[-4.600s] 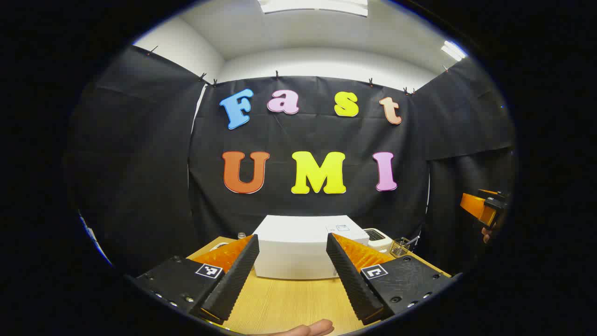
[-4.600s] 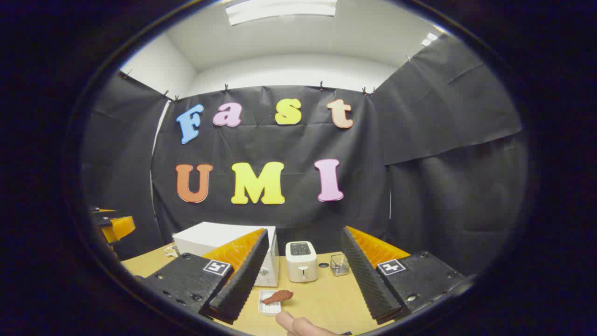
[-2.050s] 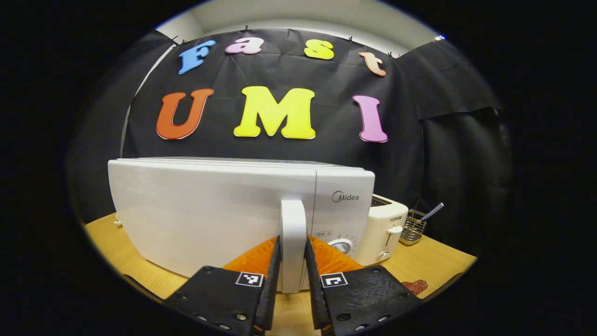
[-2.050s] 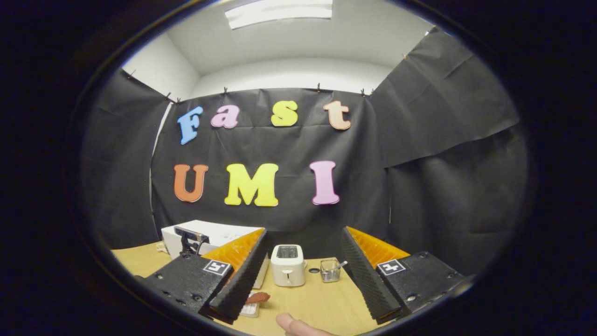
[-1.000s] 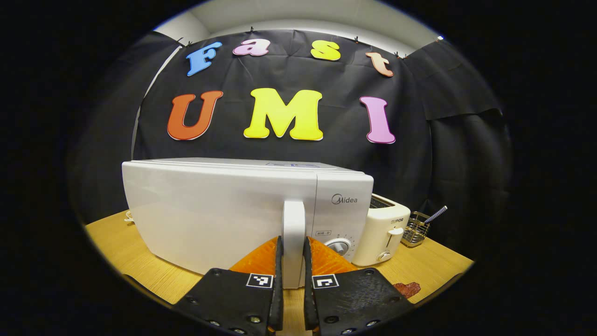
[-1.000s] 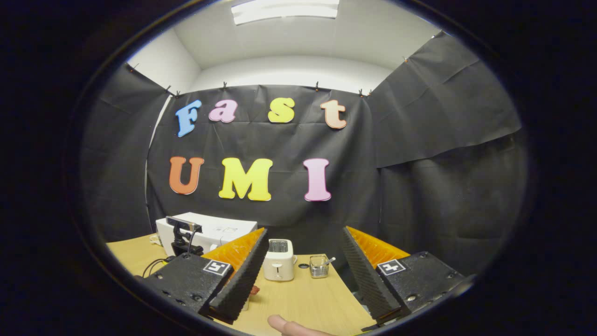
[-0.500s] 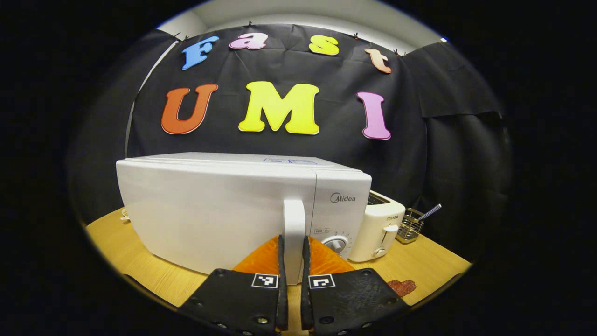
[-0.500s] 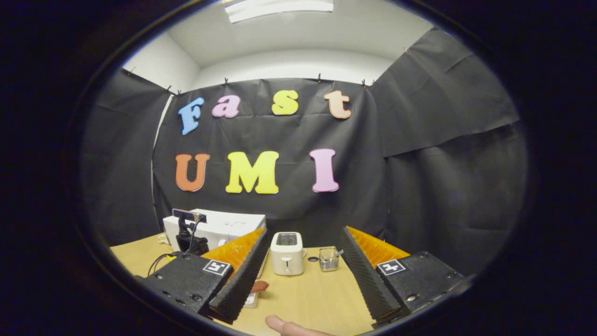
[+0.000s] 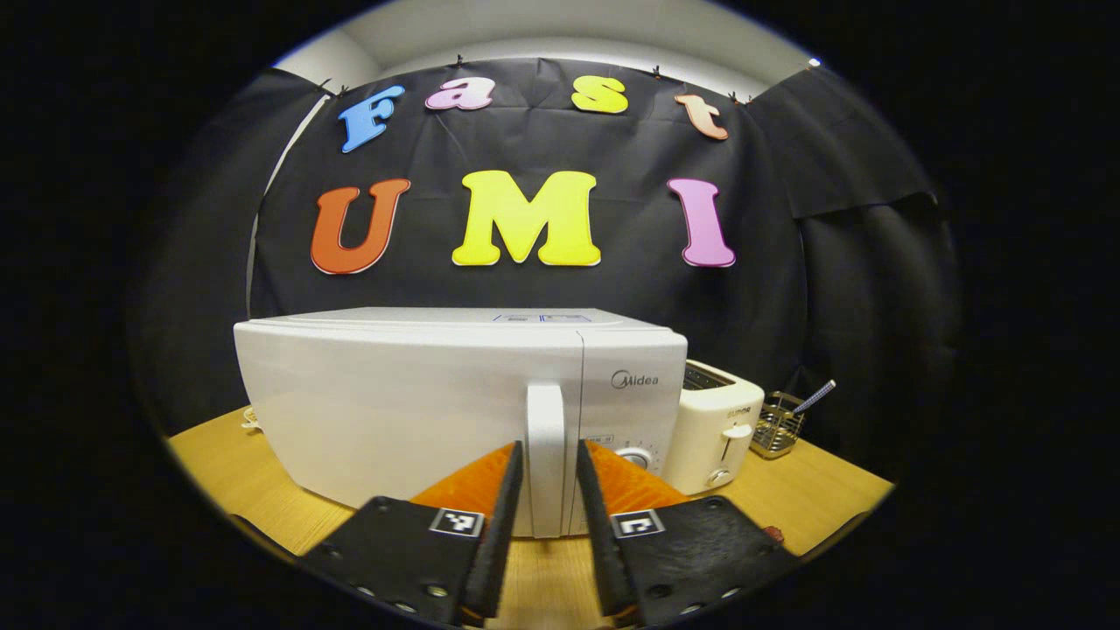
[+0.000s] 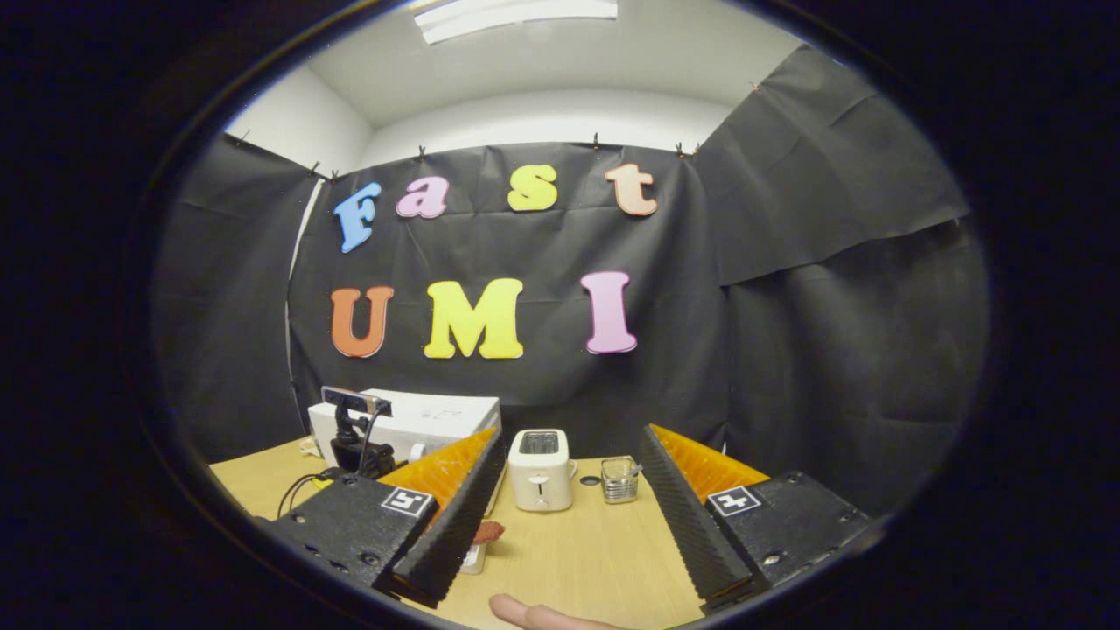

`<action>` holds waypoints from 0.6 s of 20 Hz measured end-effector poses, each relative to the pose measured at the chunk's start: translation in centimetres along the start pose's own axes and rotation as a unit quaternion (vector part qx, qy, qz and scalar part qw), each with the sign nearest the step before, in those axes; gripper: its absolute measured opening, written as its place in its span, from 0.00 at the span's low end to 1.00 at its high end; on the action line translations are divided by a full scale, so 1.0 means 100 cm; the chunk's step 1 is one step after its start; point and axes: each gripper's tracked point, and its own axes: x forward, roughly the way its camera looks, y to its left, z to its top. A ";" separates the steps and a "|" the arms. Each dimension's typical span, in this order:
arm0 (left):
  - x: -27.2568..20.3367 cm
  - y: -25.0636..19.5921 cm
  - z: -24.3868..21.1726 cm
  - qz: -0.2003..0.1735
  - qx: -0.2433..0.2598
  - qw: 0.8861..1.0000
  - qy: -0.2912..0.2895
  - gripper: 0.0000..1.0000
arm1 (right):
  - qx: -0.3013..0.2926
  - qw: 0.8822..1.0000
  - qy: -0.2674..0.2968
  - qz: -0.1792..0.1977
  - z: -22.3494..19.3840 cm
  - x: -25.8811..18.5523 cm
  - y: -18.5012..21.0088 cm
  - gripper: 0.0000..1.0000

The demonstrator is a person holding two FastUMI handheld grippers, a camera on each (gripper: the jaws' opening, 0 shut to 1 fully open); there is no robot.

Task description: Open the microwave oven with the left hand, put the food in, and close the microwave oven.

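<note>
The left tongs (image 9: 544, 525) are straddling the microwave's (image 9: 455, 394) upright door handle (image 9: 545, 455), slightly parted with gaps showing either side, gripping nothing, while the right tongs (image 10: 569, 516) are hanging wide open and empty above the counter (image 10: 577, 560), food (image 10: 486, 530) just beside their left finger.

I read "Midea" on microwave oven (image 9: 455, 411) front panel, upper right, above dial. On toaster (image 9: 713, 429) side, small brand word, looks like "SUPOR". Square coded markers on tongs, unreadable.
</note>
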 end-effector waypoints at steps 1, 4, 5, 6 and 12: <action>0.001 0.000 -0.006 0.004 -0.001 1.000 0.008 0.60 | 0.002 1.000 0.004 -0.002 -0.003 0.003 -0.002 0.99; 0.013 0.002 -0.001 -0.001 -0.026 1.000 0.000 0.73 | 0.010 1.000 0.017 0.000 -0.014 0.010 -0.005 0.99; 0.019 0.004 -0.001 0.001 -0.036 0.999 -0.001 0.70 | 0.013 1.000 0.022 0.000 -0.018 0.012 -0.006 0.99; 0.024 0.002 -0.004 -0.010 -0.048 0.999 0.007 0.46 | 0.016 1.000 0.026 0.000 -0.021 0.015 -0.008 0.99; 0.028 0.001 -0.002 0.005 -0.041 0.999 0.018 0.13 | 0.020 0.999 0.047 0.001 -0.036 0.022 -0.004 0.99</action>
